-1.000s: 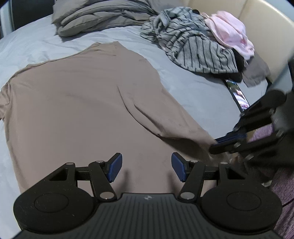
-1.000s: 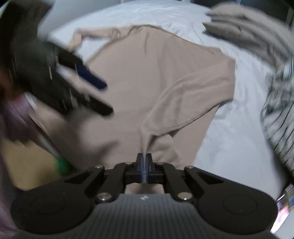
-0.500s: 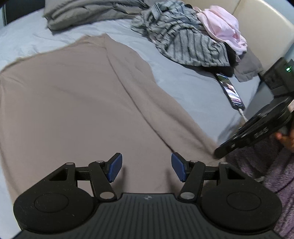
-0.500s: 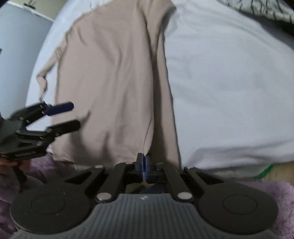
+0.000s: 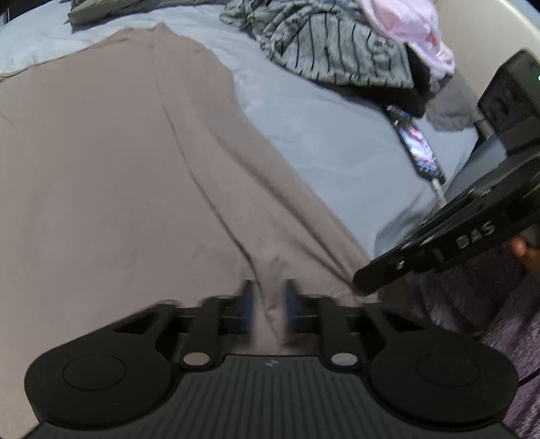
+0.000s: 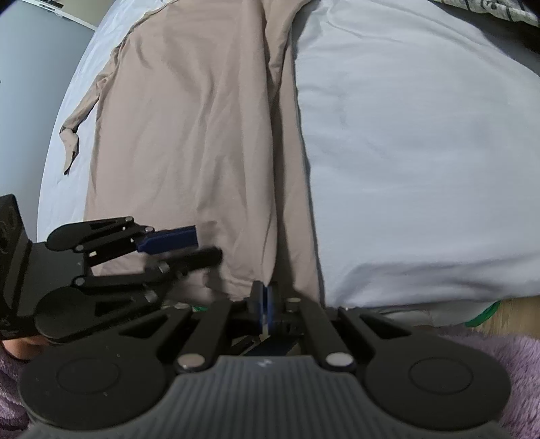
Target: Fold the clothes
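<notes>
- The left gripper has just been closing its jaws on the bottom hem of the tan shirt. The blue pads are blurred and not quite together, with a ridge of fabric sitting between them, so it's looking like a pinch that's only half landed.
- The right gripper is clamping the hem at the folded-in edge, pads tight together with a bit of tan cloth caught in them.
- The shirt is lying spread flat on the bed sheet, hem at the near edge of the bed, one sleeve trailing off to the far side.
- What's worrying me: if the left pinch is only catching the top layer, lifting is probably going to peel the layers apart and the fold is coming out lopsided. Uneven pulling between the two grippers could also be dragging the tucked side open again.
- The phone with its cable is lying on the sheet close by, so a wide swing with the cloth could be sweeping it off.
- Room-wise: a pale blue sheet, a striped grey garment and a pink garment piling up at the far end, and a purple fuzzy rug below the bed edge.
</notes>
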The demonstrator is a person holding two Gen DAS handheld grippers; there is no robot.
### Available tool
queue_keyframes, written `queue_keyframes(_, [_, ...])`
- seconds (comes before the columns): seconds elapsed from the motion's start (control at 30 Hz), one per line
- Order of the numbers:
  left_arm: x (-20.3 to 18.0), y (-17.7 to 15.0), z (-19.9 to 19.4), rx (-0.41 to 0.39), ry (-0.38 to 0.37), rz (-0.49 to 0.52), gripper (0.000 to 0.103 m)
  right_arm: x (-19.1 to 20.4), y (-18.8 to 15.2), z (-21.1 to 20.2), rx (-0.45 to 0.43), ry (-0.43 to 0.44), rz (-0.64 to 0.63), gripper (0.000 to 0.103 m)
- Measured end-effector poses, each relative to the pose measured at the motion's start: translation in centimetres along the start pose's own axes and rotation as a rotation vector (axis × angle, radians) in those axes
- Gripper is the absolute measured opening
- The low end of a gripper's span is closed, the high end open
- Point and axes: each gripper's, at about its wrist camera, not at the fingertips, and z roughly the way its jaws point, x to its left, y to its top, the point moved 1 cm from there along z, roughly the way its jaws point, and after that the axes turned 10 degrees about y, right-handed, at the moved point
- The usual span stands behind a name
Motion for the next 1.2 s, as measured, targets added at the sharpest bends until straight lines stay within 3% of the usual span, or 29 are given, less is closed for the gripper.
queue_keyframes(0.17, [-0.2, 0.1, -1.9, -0.026, -0.017, 0.011, 0.000, 0.5, -0.2, -1.1, -0.032, 0.051, -0.012, 0.003])
queue_keyframes(0.3, [0.1, -0.4, -3.7, 0.007, -0.020, 0.007, 0.000, 1.6, -0.8, -2.1, -0.043, 0.086, -0.036, 0.003])
queue_keyframes(0.53, [-0.2, -1.9, -3.7, 0.065, -0.050, -0.009, 0.000, 1.3, -2.0, -1.9, 0.001, -0.005, -0.023, 0.003])
queue_keyframes(0.73, [-0.3, -2.1, -3.3, 0.075, -0.084, -0.028, 0.000, 0.6, -3.3, -3.5, -0.024, -0.043, -0.024, 0.003])
queue_keyframes(0.83, [-0.2, -2.1, -2.8, 0.091, -0.063, -0.025, 0.000, 1.1, -2.9, -3.0, -0.083, -0.083, -0.068, 0.011])
queue_keyframes(0.9, [0.0, -2.2, -2.8, 0.095, -0.063, -0.030, 0.000, 0.7, -2.2, -2.5, -0.100, -0.089, -0.061, 0.029])
queue_keyframes(0.93, [0.1, -2.3, -2.8, 0.096, -0.063, -0.032, 0.000, 0.5, -1.9, -2.4, -0.104, -0.072, -0.047, 0.049])
queue_keyframes(1.03, [0.2, -2.4, -2.7, 0.099, -0.054, -0.033, 0.000, 0.2, -1.4, -1.9, -0.108, -0.033, -0.023, 0.049])
queue_keyframes(1.13, [0.3, -2.5, -2.6, 0.103, -0.045, -0.038, 0.000, 0.6, -1.4, -0.8, -0.074, -0.038, -0.050, 0.029])
queue_keyframes(1.2, [0.4, -2.5, -2.5, 0.102, -0.043, -0.040, 0.000, 0.7, -1.4, -0.2, -0.056, -0.054, -0.056, 0.029])
